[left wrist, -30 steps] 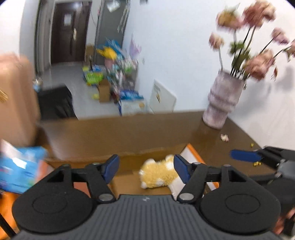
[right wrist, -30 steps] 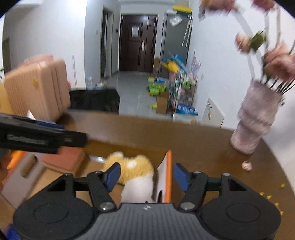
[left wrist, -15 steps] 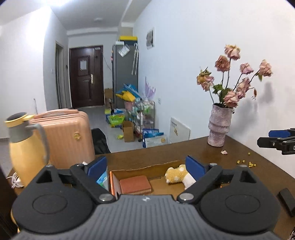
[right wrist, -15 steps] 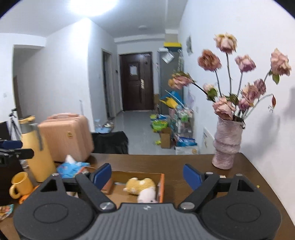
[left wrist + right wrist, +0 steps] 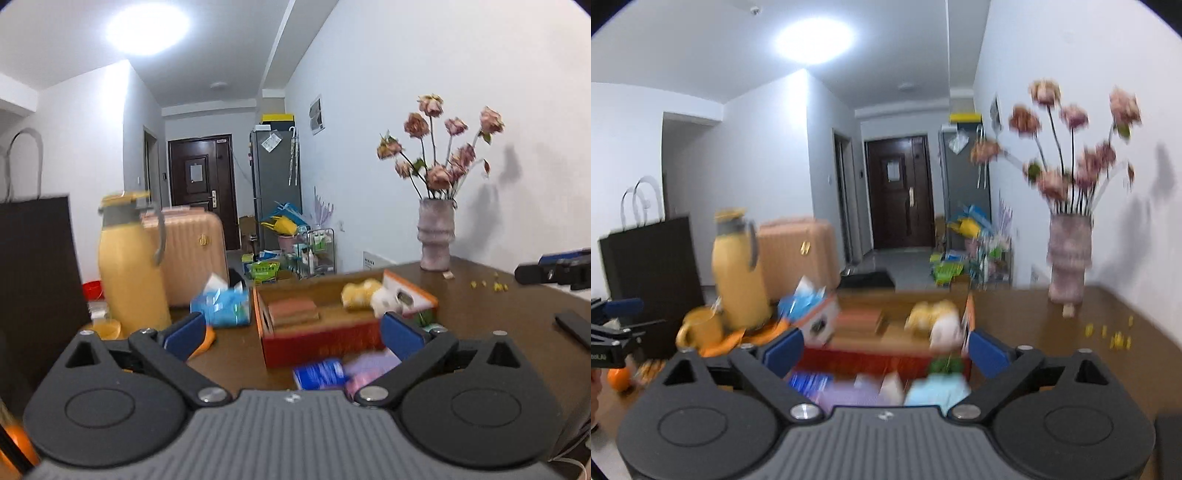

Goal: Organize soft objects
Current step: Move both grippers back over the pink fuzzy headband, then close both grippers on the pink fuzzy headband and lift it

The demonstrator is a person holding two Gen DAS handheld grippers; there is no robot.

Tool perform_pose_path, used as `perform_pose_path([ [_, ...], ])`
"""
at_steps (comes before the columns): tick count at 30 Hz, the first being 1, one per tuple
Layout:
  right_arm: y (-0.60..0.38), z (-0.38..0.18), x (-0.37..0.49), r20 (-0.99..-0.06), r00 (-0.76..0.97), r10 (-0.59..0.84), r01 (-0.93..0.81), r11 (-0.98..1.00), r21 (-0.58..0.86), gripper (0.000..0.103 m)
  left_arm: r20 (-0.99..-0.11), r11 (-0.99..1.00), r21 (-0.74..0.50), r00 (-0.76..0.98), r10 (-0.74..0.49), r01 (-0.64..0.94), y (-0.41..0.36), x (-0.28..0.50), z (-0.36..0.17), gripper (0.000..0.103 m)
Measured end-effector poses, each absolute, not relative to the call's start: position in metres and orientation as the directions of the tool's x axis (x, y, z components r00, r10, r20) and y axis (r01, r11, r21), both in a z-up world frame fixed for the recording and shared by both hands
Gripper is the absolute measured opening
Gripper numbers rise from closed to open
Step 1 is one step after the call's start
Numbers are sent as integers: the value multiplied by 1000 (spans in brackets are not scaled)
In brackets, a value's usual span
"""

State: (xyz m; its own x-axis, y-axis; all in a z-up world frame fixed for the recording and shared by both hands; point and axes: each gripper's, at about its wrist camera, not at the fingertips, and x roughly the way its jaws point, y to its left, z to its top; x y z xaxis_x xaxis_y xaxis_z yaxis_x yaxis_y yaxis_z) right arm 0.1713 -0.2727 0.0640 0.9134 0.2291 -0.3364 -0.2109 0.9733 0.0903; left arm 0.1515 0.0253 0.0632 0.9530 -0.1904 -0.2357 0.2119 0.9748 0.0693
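Observation:
A red cardboard box [image 5: 325, 341] [image 5: 871, 360] stands open on the brown table. A yellow and white plush toy [image 5: 365, 295] [image 5: 934, 317] and a brown pad [image 5: 293, 312] lie inside it. Small soft packets, blue [image 5: 319, 373] and pink-purple [image 5: 373, 369], lie in front of the box; in the right wrist view they show blurred [image 5: 849, 391]. My left gripper [image 5: 291, 332] is open and empty, held back from the box. My right gripper [image 5: 886, 349] is open and empty, also short of the box.
A yellow thermos [image 5: 129, 266], a blue tissue pack [image 5: 221, 306], a yellow mug [image 5: 701, 328] and a black paper bag [image 5: 33, 280] stand to the left. A vase of dried roses [image 5: 436, 236] stands at the back right. A black remote [image 5: 574, 328] lies at the right.
Both grippers have pulled back and up from the box, where they were close over the plush toy. The whole box and the packets in front of it now show.

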Motion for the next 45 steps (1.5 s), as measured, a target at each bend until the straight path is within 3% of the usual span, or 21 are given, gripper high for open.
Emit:
perform_pose_path([
  [6, -264, 8, 107, -394, 881, 261, -195, 961, 198, 97, -311, 968, -84, 917, -250, 236, 39, 98, 21, 103],
  [10, -260, -12, 81, -416, 865, 282, -200, 953, 229, 97, -348, 967, -63, 902, -255, 249, 37, 93, 12, 103],
  [13, -260, -14, 83, -430, 866, 256, -182, 962, 205, 97, -348, 973, -52, 909, -229, 225, 33, 101, 12, 103],
  [19, -270, -21, 108, -452, 860, 236, -158, 966, 203, 95, -414, 945, -153, 849, -328, 291, 11, 121, -2, 103],
  [22, -271, -30, 136, -481, 849, 216, -146, 973, 179, 85, -466, 907, -233, 779, -420, 350, -13, 144, -13, 102],
  [26, -274, -30, 179, -483, 829, 283, -184, 953, 243, 82, -524, 891, -289, 722, -453, 349, -38, 174, -28, 85],
  [28, -270, -31, 204, -492, 815, 306, -207, 947, 245, 79, -560, 884, -318, 684, -467, 343, -45, 189, -34, 66],
  [29, -267, -34, 215, -500, 807, 315, -216, 945, 246, 72, -578, 879, -333, 663, -476, 340, -49, 196, -38, 60],
  [31, -263, -43, 241, -559, 766, 318, -214, 946, 246, 61, -610, 871, -357, 621, -492, 339, -53, 208, -46, 28],
  [33, -262, -52, 258, -593, 723, 354, -222, 932, 286, 38, -613, 867, -369, 613, -498, 335, -53, 215, -49, 20],
  [35, -265, -54, 265, -586, 691, 423, -258, 902, 346, 18, -600, 890, -314, 657, -456, 331, -53, 217, -41, 17],
  [37, -266, -51, 261, -570, 697, 434, -279, 897, 343, 14, -557, 913, -214, 724, -407, 348, -57, 211, -31, 16],
  [40, -269, -44, 237, -495, 747, 444, -308, 891, 335, 13, -518, 911, -123, 757, -398, 394, -60, 197, -25, 16],
  [43, -270, -53, 199, -453, 793, 408, -310, 910, 276, 14, -544, 891, -79, 730, -414, 446, -61, 182, -37, 18],
  [44, -269, -60, 188, -470, 791, 393, -304, 918, 255, 17, -559, 885, -86, 713, -423, 458, -61, 176, -42, 20],
  [45, -268, -66, 176, -478, 791, 381, -296, 923, 247, 19, -572, 881, -100, 698, -431, 463, -60, 171, -46, 30],
])
